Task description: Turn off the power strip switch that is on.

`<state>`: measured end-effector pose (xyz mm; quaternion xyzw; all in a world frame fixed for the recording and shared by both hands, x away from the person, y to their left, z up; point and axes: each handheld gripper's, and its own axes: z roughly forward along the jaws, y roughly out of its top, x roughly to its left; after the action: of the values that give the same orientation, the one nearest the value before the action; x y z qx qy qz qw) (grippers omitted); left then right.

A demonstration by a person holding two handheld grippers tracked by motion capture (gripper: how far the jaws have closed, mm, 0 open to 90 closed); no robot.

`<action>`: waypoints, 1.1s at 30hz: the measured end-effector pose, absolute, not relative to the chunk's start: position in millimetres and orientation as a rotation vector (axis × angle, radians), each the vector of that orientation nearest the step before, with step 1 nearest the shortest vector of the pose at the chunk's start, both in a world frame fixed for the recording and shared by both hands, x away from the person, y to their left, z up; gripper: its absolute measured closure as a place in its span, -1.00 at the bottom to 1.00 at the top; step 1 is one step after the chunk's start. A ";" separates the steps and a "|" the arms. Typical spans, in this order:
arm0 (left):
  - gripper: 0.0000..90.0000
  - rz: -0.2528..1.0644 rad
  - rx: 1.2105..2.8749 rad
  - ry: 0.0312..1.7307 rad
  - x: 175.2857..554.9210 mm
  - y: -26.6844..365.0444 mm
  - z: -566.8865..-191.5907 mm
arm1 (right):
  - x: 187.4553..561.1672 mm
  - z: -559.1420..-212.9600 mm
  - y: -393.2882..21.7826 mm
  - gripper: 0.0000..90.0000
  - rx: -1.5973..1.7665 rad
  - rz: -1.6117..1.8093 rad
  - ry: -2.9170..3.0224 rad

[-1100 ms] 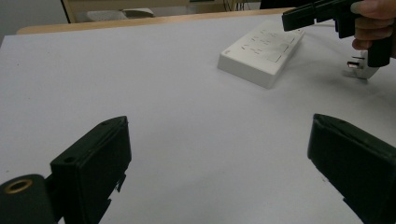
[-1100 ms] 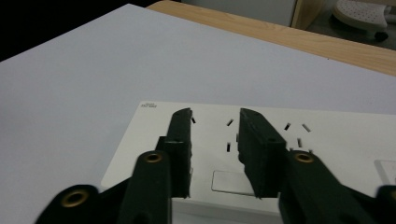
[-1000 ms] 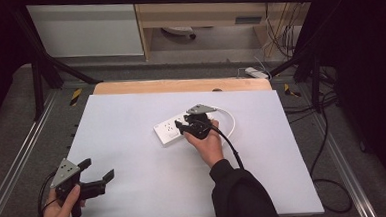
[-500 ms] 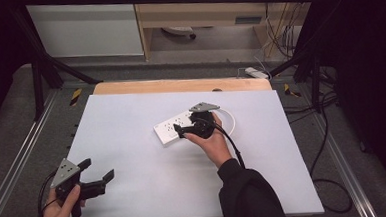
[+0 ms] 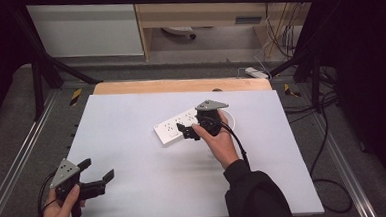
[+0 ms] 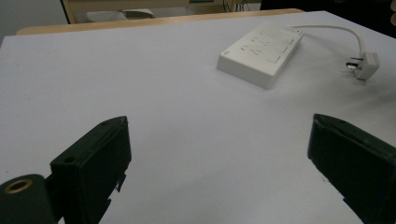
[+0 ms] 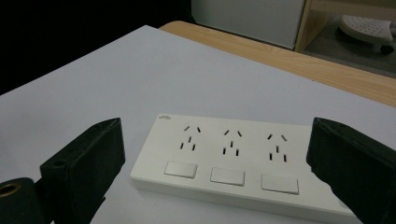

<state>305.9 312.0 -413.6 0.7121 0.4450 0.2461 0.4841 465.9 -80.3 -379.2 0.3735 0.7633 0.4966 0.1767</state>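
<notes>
1. Count on the white worktop (image 5: pixel 135 191): one white power strip (image 5: pixel 174 130) with three socket groups and three rocker switches, one white cable (image 6: pixel 327 29) running from it, and one white plug (image 6: pixel 365 64) lying flat beside the strip.
2. Right tool (image 5: pixel 188 132) hovers just over the near end of the strip, near the worktop's middle. Its jaws have just been opening and now stand wide apart, with the strip below them and no pad pressing on it.
3. Right hand (image 5: pixel 219 142) reaches forward, wrist raised, in a dark sleeve.
4. Left tool (image 5: pixel 97 176) is held low at the near left corner, well apart from the strip, jaws spread with nothing between them.
5. Small printing at the strip's corner is too tiny to read.
</notes>
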 end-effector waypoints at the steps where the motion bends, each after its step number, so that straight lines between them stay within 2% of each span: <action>1: -0.87 0.600 1.733 1.085 305.9 311.8 -413.7 | 465.2 -377.8 -82.5 -0.89 1.053 1.402 2.158; 19: -0.87 0.599 1.744 1.089 306.1 310.9 -414.5 | 449.0 -354.7 -131.9 -0.85 1.064 1.470 2.062; 33: -0.87 0.596 1.744 1.091 306.5 310.4 -415.1 | 430.3 -348.8 -166.8 -0.89 1.041 1.446 2.026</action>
<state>306.5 310.4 -415.1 0.7147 0.4470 0.2442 0.4794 430.3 -166.8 -348.8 0.3763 0.7326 0.5227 0.2201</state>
